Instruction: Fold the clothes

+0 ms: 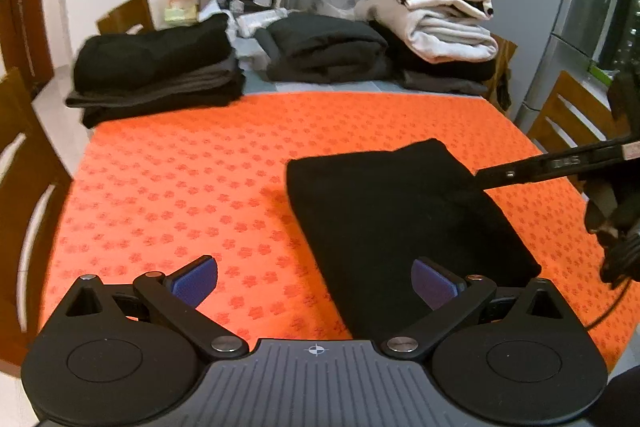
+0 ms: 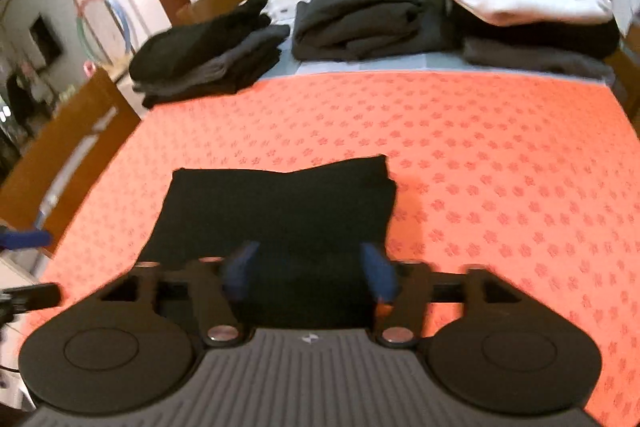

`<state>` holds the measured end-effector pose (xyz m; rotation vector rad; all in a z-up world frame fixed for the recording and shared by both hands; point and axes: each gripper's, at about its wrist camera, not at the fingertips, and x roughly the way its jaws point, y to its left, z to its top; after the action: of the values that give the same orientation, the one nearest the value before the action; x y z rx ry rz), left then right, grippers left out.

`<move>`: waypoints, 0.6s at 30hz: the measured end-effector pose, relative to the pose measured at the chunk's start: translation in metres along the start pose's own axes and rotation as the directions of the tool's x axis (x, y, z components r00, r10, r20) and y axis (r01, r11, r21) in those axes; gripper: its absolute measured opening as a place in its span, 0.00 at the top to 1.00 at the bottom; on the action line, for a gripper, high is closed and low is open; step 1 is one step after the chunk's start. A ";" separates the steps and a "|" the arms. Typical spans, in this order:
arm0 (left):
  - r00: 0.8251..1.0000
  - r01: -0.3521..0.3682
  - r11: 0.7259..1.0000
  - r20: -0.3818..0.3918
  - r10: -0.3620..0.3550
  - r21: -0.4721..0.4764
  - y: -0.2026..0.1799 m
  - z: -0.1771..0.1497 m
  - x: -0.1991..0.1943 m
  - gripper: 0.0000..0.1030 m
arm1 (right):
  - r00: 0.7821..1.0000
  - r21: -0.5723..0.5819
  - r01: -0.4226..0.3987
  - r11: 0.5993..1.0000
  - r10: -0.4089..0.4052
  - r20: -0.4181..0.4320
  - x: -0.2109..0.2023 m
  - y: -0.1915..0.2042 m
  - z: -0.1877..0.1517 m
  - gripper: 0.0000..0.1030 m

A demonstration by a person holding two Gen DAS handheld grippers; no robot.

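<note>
My left wrist camera sits low over the near edge of the orange worktop (image 1: pixel 180 167), looking forward past its tongs (image 1: pixel 316 283). My right one looks the same way from closer in. Both share the folded black garment (image 1: pixel 400 211) and the far clothes stacks (image 1: pixel 156 67).

Warm indoor light, fairly bright. Right wrist view motion-blurred; left sharper. Strong fisheye bending at edges, corners vignetted.

Black garment (image 1: pixel 404 223): folded into a flat, compact rectangle, edges roughly squared, one far corner slightly raised. Lies on the orange patterned cover of the counter (image 1: pixel 180 179), toward its near edge and right of centre in the left wrist view, well apart from the far edge.
</note>
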<state>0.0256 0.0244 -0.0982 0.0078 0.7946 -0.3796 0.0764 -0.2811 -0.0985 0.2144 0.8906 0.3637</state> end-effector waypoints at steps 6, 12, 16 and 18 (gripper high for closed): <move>0.996 0.089 0.996 -0.029 -0.088 0.019 -0.002 -0.007 0.045 0.00 | 0.995 0.098 -0.099 0.990 0.101 -0.007 0.006 -0.036 -0.013 0.24; 0.989 0.134 0.991 -0.060 -0.135 -0.010 0.001 -0.001 0.074 0.00 | 0.966 0.212 -0.257 0.943 0.260 0.015 0.031 -0.055 -0.023 0.22; 0.983 0.168 0.985 -0.073 -0.171 -0.043 0.003 0.002 0.084 0.02 | 0.946 0.205 -0.320 0.925 0.323 0.021 0.036 -0.051 -0.024 0.21; 0.978 0.189 0.980 -0.080 -0.193 -0.057 0.003 0.003 0.088 0.08 | 0.943 0.186 -0.329 0.926 0.331 0.024 0.037 -0.049 -0.024 0.22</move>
<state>0.0846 -0.0024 -0.1584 -0.0995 0.8922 -0.5444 0.0893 -0.3105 -0.1564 0.5422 0.8976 0.5951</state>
